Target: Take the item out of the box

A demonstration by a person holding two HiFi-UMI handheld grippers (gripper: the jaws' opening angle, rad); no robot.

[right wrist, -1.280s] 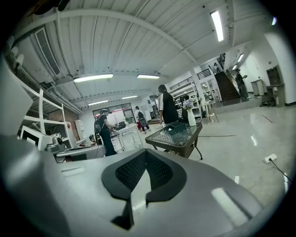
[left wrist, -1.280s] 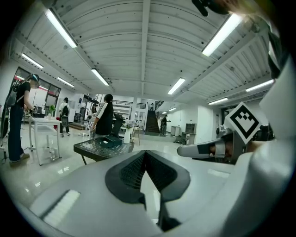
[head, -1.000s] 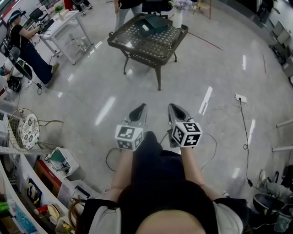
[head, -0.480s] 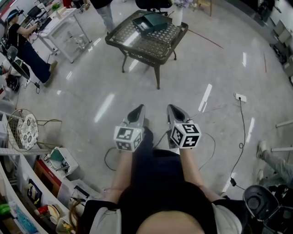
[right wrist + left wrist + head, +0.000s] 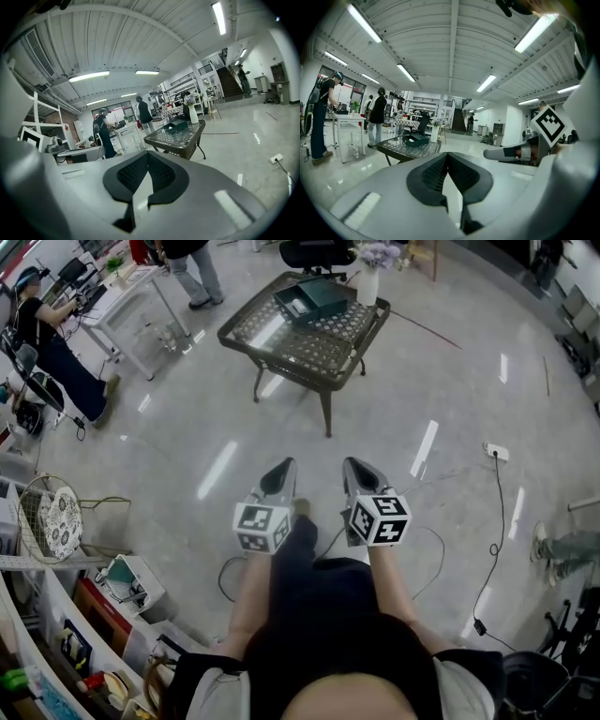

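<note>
From the head view, the left gripper and right gripper were held side by side over the bare floor, both pointing toward the table, which stood well apart from them. A dark green box sat on the table's far side, near a white vase with flowers. A pale item seemed to lie inside the box, though it was too small to be sure.

In the left gripper view, the fingers were pressed together at the tips with nothing between them. Beyond them stood the table with the box and vase, and the right gripper showed at the right edge.

In the right gripper view, the fingers were likewise shut tight and empty. The table stood ahead with the box beside the vase.
</note>
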